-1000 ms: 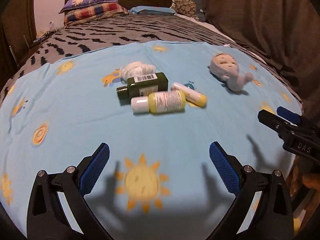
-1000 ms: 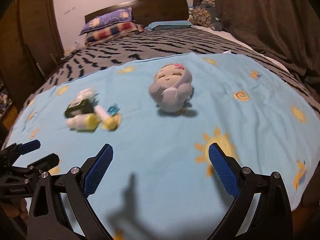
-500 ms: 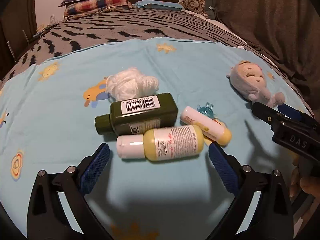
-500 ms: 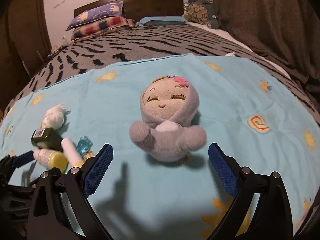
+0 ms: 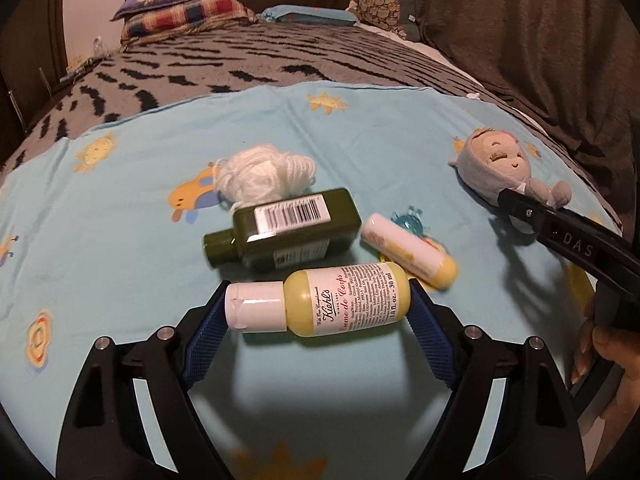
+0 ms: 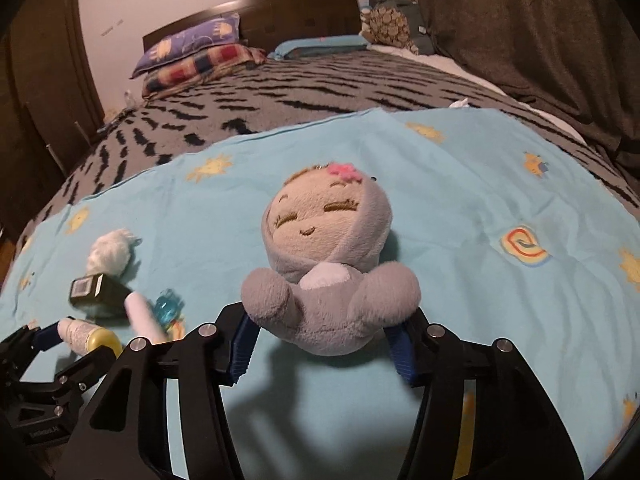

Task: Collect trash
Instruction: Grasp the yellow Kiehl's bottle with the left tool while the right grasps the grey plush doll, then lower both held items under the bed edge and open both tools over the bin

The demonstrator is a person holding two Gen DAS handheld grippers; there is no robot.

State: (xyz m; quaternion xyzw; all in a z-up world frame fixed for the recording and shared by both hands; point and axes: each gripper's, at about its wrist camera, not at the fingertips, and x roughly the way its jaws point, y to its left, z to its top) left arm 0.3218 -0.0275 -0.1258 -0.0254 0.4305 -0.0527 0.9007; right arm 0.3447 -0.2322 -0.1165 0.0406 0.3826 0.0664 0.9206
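A yellow lotion bottle point(image 5: 320, 304) with a white cap lies on the light blue sheet point(image 5: 120, 240). My left gripper point(image 5: 316, 320) is open, and its jaws stand either side of the bottle. Behind it lie a dark green bottle point(image 5: 284, 228), a white-and-yellow tube point(image 5: 408, 256), a blue plastic piece point(image 5: 408, 220) and a white yarn ball point(image 5: 264, 172). A grey plush doll point(image 6: 328, 264) lies on the sheet. My right gripper point(image 6: 320, 336) is open around the doll's lower body. The bottles also show in the right wrist view point(image 6: 100, 292).
The sheet lies on a grey zebra-pattern blanket point(image 5: 240, 64). Pillows point(image 5: 180, 12) sit at the dark headboard. A brown curtain point(image 5: 540, 40) hangs on the right. A dark wardrobe point(image 6: 48, 80) stands on the left.
Both grippers have moved forward and down. The left one now straddles the yellow bottle and the right one straddles the doll. Both jaws have narrowed slightly.
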